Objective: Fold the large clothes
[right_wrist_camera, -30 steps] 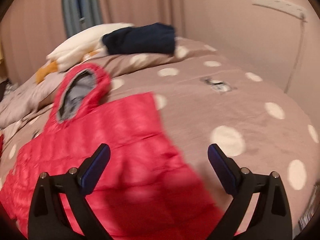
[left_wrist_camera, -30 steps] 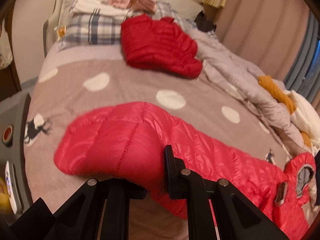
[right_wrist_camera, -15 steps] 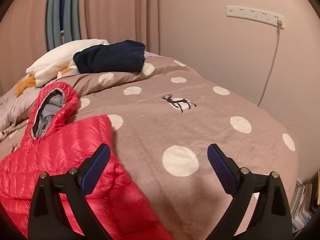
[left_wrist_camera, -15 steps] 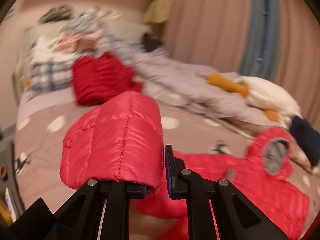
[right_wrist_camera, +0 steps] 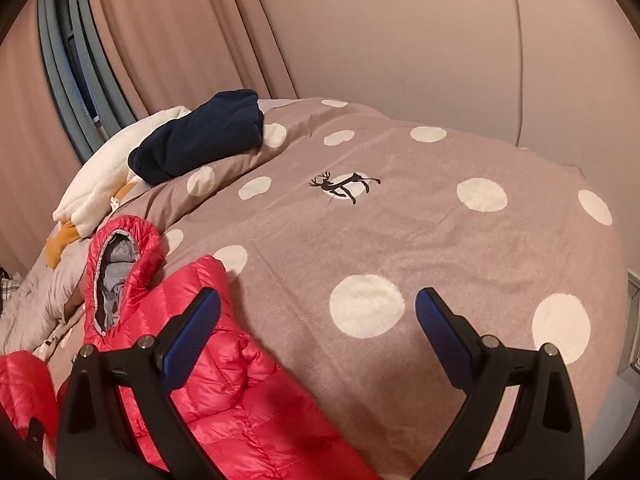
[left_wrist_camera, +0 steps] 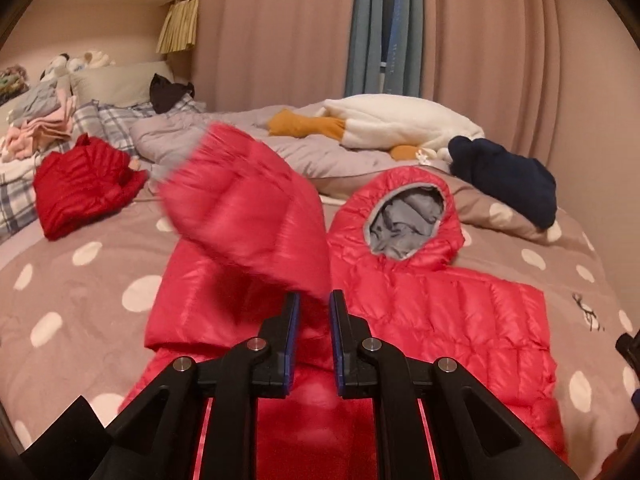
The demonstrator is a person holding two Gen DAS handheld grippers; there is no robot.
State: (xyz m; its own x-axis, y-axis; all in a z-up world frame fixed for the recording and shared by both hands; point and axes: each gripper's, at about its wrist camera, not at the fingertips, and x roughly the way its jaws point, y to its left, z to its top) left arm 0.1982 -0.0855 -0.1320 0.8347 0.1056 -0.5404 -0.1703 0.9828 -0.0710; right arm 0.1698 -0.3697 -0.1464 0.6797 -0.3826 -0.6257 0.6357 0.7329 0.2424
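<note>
A red hooded down jacket (left_wrist_camera: 432, 304) lies on the polka-dot bed, its hood (left_wrist_camera: 404, 216) with grey lining toward the far side. My left gripper (left_wrist_camera: 314, 316) is open a little; the jacket's sleeve (left_wrist_camera: 244, 208) is blurred in the air just beyond its tips, over the jacket body. My right gripper (right_wrist_camera: 316, 320) is wide open and empty above the bedspread, at the right edge of the jacket (right_wrist_camera: 224, 380). The hood (right_wrist_camera: 120, 268) shows in the right wrist view too.
A folded dark red jacket (left_wrist_camera: 84, 184) lies at far left by plaid pillows (left_wrist_camera: 108, 124). A navy garment (left_wrist_camera: 504, 176), a white and orange plush (left_wrist_camera: 392, 124) and a grey quilt (left_wrist_camera: 224, 140) line the far side. The brown dotted bedspread (right_wrist_camera: 440, 240) extends right toward the wall.
My left gripper has swung right, carried the sleeve over the jacket body and opened off it; the sleeve is loose in the air. My right gripper stayed open and shifted slightly right.
</note>
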